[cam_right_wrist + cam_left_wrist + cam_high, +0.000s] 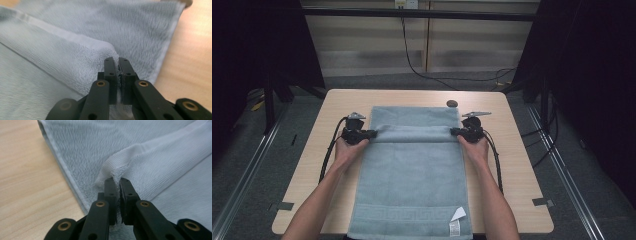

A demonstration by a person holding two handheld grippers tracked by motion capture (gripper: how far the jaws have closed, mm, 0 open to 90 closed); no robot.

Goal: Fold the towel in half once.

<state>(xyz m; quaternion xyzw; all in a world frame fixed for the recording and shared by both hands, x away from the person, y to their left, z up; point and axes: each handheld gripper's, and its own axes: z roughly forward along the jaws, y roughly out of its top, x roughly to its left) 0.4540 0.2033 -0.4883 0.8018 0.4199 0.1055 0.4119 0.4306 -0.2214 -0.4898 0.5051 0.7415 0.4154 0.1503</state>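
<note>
High view: I see a pale blue-grey terry towel (412, 175) lying lengthwise on a light wooden table (312, 165), its near end with a woven band hanging just over the near edge, where a white care label (455, 221) is turned up at the right corner. The towel's far part is doubled back on itself, making a raised fold that runs straight across between my two hands. My left gripper (371, 133) sits at the fold's left end and my right gripper (454, 131) at its right end, each held in a bare hand, with black cables trailing back along my forearms. A small dark round object (452, 103) lies on the table just beyond the towel's far right corner; I cannot tell what it is.

In the left gripper view, the black fingers (110, 192) are pressed together on a pinched-up hem of the towel (155, 170), with bare table (27, 182) to one side.

In the right gripper view, the fingers (110, 72) are likewise clamped on the towel's (62, 60) folded edge, fabric bunched between the pads, the table (190, 62) alongside.

There are no containers on the table.
</note>
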